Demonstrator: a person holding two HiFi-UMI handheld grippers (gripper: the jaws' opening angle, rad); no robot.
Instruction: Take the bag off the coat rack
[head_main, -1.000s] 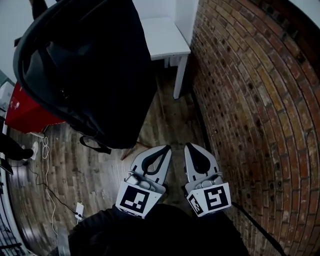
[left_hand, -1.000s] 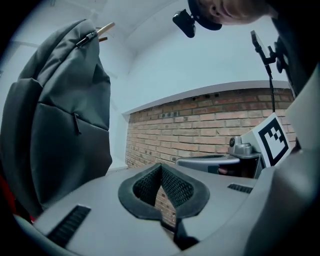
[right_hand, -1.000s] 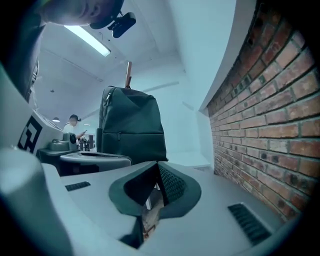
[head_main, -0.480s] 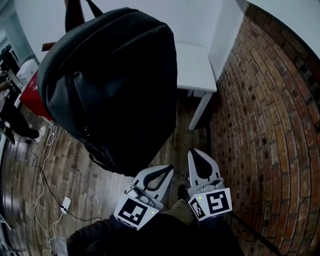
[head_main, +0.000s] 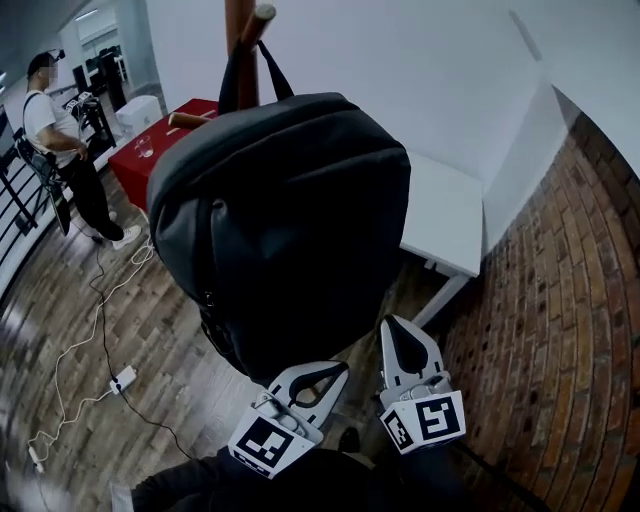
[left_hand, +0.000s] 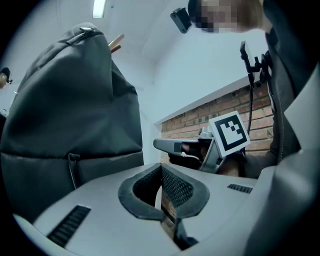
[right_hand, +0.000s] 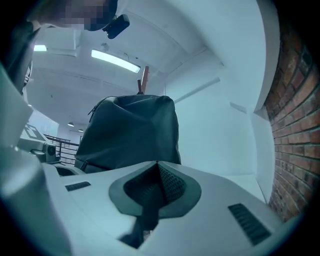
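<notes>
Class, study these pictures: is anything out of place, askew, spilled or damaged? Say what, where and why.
Only the white cable and its power strip, trailing loose across the wooden floor at the left: a likely trip hazard. The black bag hangs from the coat rack; nothing looks spilled or damaged.

Brick wall (head_main: 540, 350), white table (head_main: 440, 215) (beside it); wooden floor (head_main: 180, 360)

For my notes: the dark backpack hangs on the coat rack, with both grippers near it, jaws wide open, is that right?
Only the jaws are wrong: the gripper views show the left gripper and right gripper shut. The backpack does hang on the coat rack.
</notes>
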